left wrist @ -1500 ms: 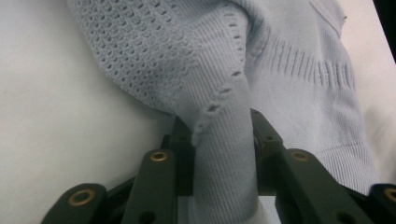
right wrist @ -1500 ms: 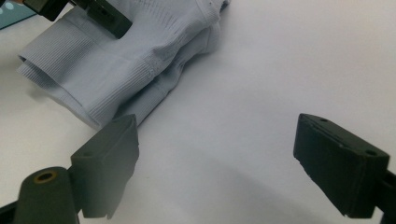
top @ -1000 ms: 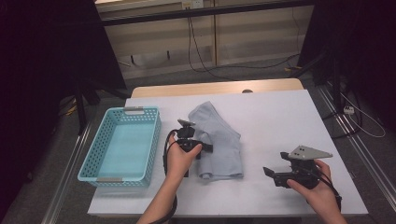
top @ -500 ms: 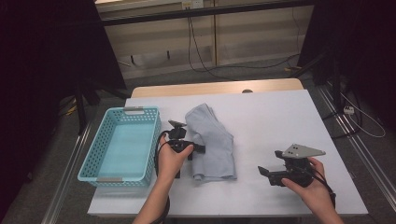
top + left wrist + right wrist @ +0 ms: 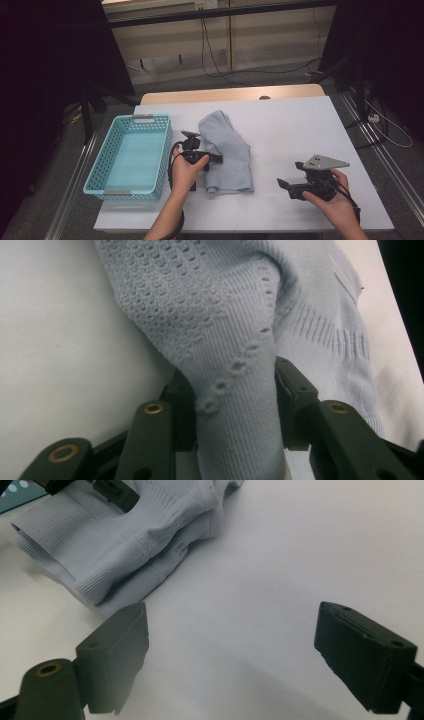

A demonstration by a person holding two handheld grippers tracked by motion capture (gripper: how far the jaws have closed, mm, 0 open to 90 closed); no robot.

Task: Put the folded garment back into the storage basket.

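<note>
Folded pale blue sweater (image 5: 225,152) lying mid-tabletop (image 5: 300,130), just right of teal basket (image 5: 131,155). Left tool (image 5: 227,390) at sweater's left edge, jaws just been opening, a fold of knit between them, pads seemingly touching its sides. Right tool (image 5: 232,645) spread wide over bare tabletop, well apart from sweater, gripping nothing.

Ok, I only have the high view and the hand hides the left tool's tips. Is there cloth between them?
Observer: Yes. In the left gripper view a fold of the grey knit garment fills the gap of the left tool and touches both pads. Its jaws have just been opening.
Operator: And the right tool?
Observer: The right tool is wide open, with nothing between its jaws and bare white table beyond.
Operator: Which part of the garment faces it?
Observer: A ribbed hem, folded in layers.
</note>
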